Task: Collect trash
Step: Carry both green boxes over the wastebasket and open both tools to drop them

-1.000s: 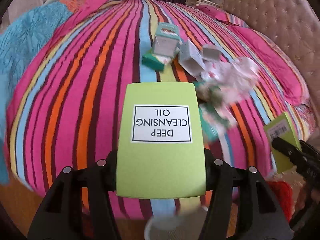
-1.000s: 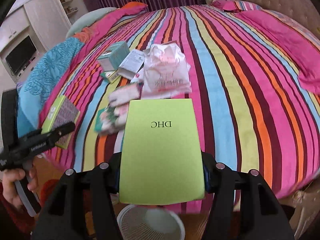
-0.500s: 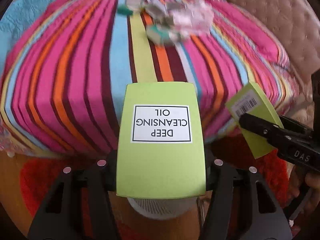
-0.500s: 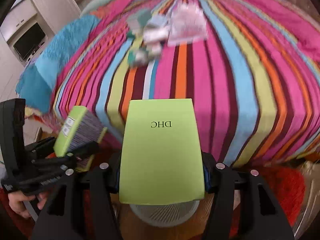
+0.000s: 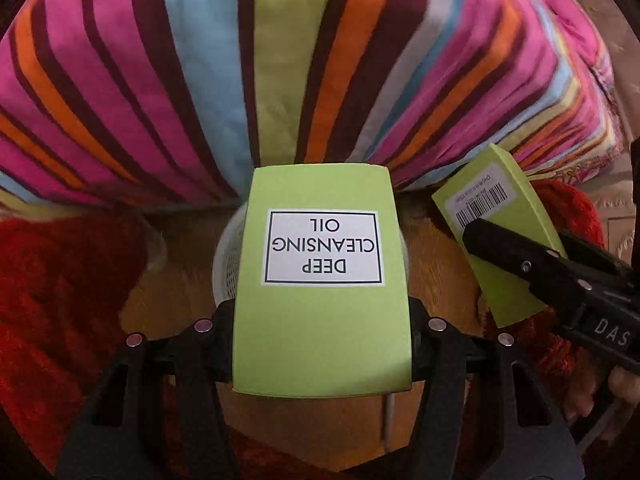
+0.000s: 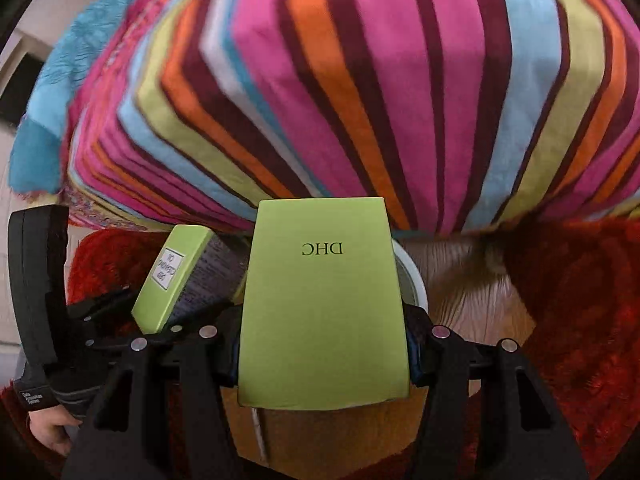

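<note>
My left gripper (image 5: 322, 344) is shut on a lime green box (image 5: 322, 280) labelled DEEP CLEANSING OIL. My right gripper (image 6: 324, 352) is shut on a second lime green box (image 6: 322, 304) labelled DHC. Each gripper and its box also shows in the other view: the right one at the right of the left wrist view (image 5: 500, 236), the left one at the left of the right wrist view (image 6: 176, 276). A white mesh bin (image 5: 230, 264) stands on the floor below and behind the boxes; its rim shows in the right wrist view (image 6: 412, 280).
The striped bed cover (image 5: 320, 60) hangs over the bed edge and fills the top of both views. A red shaggy rug (image 5: 60, 300) lies on the wooden floor (image 6: 472, 304) around the bin. A blue blanket (image 6: 52, 88) lies at the bed's left side.
Both grippers have dropped from over the bed down to its foot with their boxes. The trash pile on the bed has left the views. The white bin now sits right behind the boxes.
</note>
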Demonstrator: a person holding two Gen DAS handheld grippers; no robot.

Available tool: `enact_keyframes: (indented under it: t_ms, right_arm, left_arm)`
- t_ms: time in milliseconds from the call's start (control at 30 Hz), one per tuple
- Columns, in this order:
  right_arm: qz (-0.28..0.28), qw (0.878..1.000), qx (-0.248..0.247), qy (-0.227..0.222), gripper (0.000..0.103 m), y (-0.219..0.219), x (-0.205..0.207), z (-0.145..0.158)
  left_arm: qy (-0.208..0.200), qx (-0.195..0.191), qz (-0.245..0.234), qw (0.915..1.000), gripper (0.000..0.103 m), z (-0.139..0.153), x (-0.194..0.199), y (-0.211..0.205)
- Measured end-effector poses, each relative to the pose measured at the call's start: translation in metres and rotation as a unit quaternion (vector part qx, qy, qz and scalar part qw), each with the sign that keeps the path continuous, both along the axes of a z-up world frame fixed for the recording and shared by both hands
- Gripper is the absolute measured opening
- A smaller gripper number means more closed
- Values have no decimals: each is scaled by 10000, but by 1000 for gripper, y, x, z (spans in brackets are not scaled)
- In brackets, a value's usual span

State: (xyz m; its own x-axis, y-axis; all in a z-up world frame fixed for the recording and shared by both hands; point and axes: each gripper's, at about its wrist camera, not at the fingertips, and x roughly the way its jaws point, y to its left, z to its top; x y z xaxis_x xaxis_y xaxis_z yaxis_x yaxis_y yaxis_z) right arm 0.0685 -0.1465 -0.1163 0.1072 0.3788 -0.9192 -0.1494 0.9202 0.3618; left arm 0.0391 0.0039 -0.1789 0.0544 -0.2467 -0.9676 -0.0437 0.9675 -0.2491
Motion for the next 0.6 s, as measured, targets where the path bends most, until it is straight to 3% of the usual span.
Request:
enact_keyframes:
  t_ms: [233, 400, 600]
  right_arm:
    - [-249, 9938, 58, 1086, 55, 12, 24, -59]
    - [-800, 9747, 262, 2072, 55, 6, 31, -123]
    - [-1142, 9601, 257, 2539, 55, 2, 35, -153]
  left_arm:
    - [1004, 64, 289, 9945, 57, -63, 14, 1]
    - [1465, 2, 407, 9884, 57, -97, 22, -1]
    - [1908, 20, 401, 9808, 57, -122, 12, -7]
